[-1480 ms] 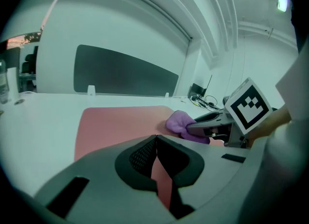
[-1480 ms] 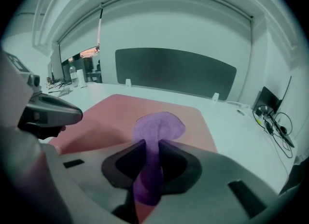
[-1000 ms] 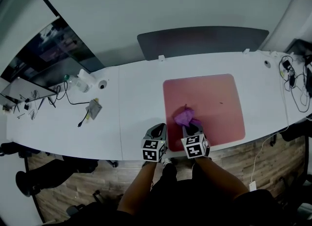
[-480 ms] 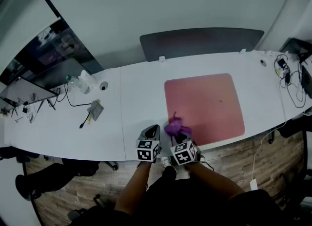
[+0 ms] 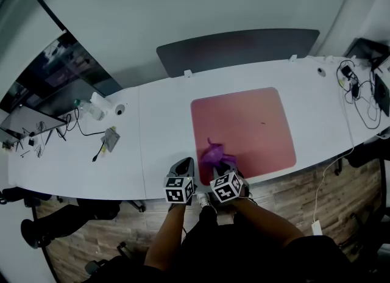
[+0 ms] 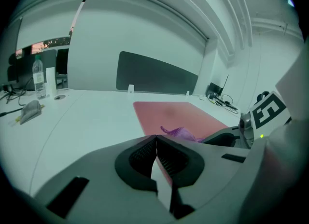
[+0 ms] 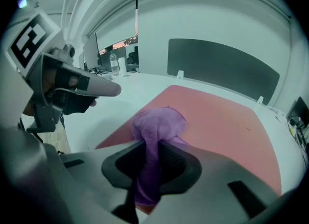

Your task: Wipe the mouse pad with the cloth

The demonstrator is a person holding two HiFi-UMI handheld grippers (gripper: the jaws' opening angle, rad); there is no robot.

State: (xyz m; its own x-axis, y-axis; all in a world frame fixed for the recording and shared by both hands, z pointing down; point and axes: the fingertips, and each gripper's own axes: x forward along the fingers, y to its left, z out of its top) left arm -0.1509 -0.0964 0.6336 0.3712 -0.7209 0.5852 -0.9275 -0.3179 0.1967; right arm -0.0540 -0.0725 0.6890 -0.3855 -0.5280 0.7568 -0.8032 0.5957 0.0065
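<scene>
A square pink mouse pad (image 5: 244, 123) lies on the white desk (image 5: 73, 166). My right gripper (image 5: 220, 167) is shut on a purple cloth (image 5: 212, 153) at the pad's near left corner. In the right gripper view the purple cloth (image 7: 155, 129) bunches out in front of my right gripper (image 7: 148, 162) and rests on the mouse pad (image 7: 227, 121). My left gripper (image 5: 183, 166) sits just left of it, over the bare desk near the front edge. In the left gripper view my left gripper (image 6: 155, 156) is shut, with nothing between its pads.
A dark divider panel (image 5: 237, 47) stands behind the desk. At the far left lie a water bottle (image 5: 85, 108), a small round object (image 5: 119, 110) and a cabled device (image 5: 109, 138). Tangled cables (image 5: 359, 99) sit at the right end. The desk's front edge runs just under both grippers.
My right gripper has dragged the cloth left and toward me, from the pad's near middle to its near left corner. The left gripper has stayed beside it, still shut.
</scene>
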